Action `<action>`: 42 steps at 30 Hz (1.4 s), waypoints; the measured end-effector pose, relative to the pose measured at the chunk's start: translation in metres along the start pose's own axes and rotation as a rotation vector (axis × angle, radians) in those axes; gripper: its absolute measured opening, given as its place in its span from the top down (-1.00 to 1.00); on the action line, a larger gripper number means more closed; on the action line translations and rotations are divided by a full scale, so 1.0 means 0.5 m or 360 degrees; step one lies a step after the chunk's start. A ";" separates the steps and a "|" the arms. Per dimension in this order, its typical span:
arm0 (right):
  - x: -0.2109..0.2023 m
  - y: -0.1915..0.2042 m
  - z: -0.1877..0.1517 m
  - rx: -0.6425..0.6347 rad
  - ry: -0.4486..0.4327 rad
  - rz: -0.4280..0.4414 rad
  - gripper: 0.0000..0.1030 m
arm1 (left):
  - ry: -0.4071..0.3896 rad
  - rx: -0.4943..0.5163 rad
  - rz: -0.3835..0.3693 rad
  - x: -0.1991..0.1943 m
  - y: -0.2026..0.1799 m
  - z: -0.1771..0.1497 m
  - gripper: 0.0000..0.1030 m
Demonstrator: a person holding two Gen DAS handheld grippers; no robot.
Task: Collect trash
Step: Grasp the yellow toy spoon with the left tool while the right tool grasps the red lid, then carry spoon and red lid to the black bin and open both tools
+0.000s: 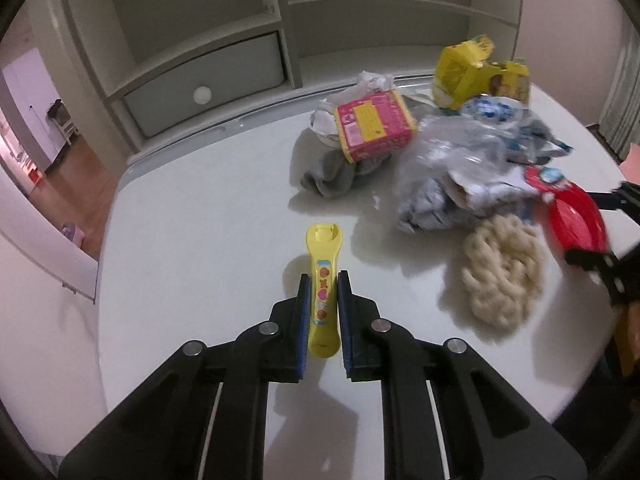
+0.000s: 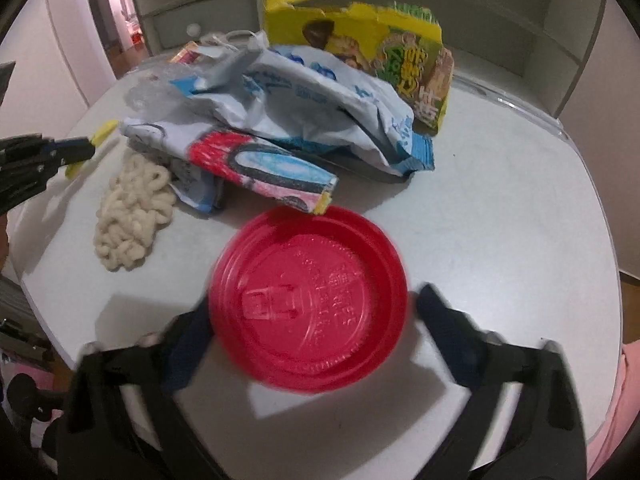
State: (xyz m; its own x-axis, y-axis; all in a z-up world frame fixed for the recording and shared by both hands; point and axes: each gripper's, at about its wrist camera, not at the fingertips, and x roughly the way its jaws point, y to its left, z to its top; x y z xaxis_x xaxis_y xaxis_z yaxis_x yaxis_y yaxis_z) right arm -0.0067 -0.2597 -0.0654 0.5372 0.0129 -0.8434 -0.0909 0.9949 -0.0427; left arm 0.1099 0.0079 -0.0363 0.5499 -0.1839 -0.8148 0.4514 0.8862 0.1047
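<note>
We read no writing; the red lid's embossing was illegible. It lay on the table between our right gripper's wide, untouching jaws. Our left gripper clamped a yellow stick.

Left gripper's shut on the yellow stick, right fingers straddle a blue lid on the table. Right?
Not quite: the lid is red, not blue, as the right wrist view shows. The rest holds: the left gripper is shut on the yellow stick, and the right gripper has its fingers either side of the lid on the table.
</note>
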 end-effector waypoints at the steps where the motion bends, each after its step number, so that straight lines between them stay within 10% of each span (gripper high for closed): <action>1: -0.006 0.001 -0.001 0.0005 -0.0006 -0.0014 -0.55 | -0.0006 -0.0004 0.0002 -0.012 -0.006 -0.007 0.76; 11: -0.134 -0.095 -0.100 0.0198 -0.0156 -0.0057 -0.53 | -0.0140 0.0093 -0.0135 -0.114 -0.175 -0.026 0.77; 22: -0.344 -0.421 -0.412 0.0837 -0.0276 -0.0474 -0.53 | -0.0263 0.0615 -0.0732 -0.171 -0.692 0.015 0.77; 31: -0.338 -0.613 -0.699 0.1292 -0.0130 -0.0594 -0.54 | -0.0015 0.1005 -0.1119 -0.076 -1.120 -0.067 0.77; 42: -0.186 -0.698 -0.887 0.1565 0.0080 -0.0450 -0.53 | 0.0337 0.1113 -0.1062 0.166 -1.342 -0.132 0.76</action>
State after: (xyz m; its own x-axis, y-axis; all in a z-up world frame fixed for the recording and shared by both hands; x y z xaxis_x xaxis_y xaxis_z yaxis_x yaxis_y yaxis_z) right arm -0.3966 -0.6524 -0.2097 0.3943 -0.2168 -0.8930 0.7740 0.6023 0.1955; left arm -0.1939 -0.5738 -0.2118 -0.0747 -0.4141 -0.9072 0.9740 0.1648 -0.1555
